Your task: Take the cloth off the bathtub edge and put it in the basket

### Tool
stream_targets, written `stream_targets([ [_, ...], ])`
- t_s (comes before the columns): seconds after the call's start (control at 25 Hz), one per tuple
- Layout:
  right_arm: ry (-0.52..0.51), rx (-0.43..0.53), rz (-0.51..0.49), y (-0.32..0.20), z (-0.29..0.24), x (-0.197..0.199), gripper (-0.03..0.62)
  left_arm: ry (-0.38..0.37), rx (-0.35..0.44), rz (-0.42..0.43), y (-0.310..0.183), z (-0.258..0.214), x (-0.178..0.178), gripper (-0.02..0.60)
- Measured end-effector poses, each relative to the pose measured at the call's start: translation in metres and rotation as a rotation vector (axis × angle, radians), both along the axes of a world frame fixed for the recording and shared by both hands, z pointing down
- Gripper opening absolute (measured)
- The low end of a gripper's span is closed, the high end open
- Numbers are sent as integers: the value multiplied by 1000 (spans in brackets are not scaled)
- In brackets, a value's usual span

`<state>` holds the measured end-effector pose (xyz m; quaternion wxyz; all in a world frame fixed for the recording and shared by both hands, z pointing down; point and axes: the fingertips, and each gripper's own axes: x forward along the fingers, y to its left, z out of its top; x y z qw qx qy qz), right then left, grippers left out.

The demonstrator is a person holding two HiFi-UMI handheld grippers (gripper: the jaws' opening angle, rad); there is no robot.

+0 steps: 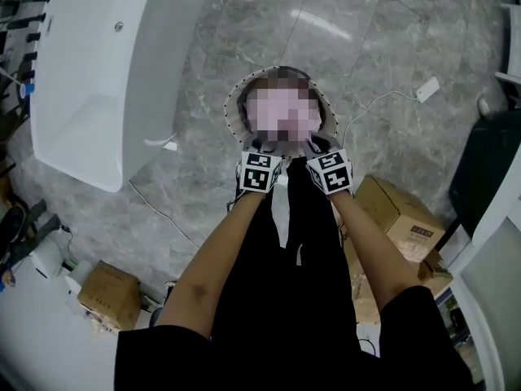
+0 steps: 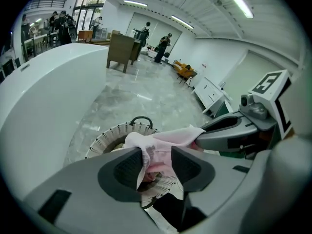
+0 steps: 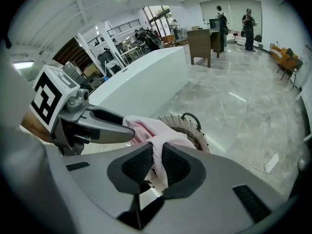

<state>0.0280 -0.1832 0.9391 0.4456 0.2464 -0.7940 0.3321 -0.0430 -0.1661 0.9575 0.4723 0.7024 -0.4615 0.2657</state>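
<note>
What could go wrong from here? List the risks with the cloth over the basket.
1. The left gripper has its jaws apart, while the right gripper is shut on the cloth. Hanging from one side, the cloth could drape over the basket rim instead of dropping inside.
2. The cloth lies against one left pad and might cling there, then get dragged back out.
</note>
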Motion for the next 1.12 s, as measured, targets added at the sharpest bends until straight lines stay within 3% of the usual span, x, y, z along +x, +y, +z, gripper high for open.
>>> stream_targets([
  [0.04,-2,4,2,0,0,2,54,0,-3,10,0,1,1,187],
  [0.12,0,10,15,-1,-1,5,154,-11,0,30,1,2,1,217],
  [0.16,0,11,20,-1,-1,6,164,-22,5,38,2,2,0,236],
  [0.28,-9,12,30,2,-5,5,164,-47,21,46,5,0,-4,253],
  [0.68,-41,18,3,44,-52,3,164,-26,76,37,11,-50,-4,261],
  [0.96,-144,113,156,17,-129,25,164,56,111,-100,11,-125,0,264],
  [1.12,-241,166,222,0,-188,32,164,73,186,-119,6,-182,14,264],
])
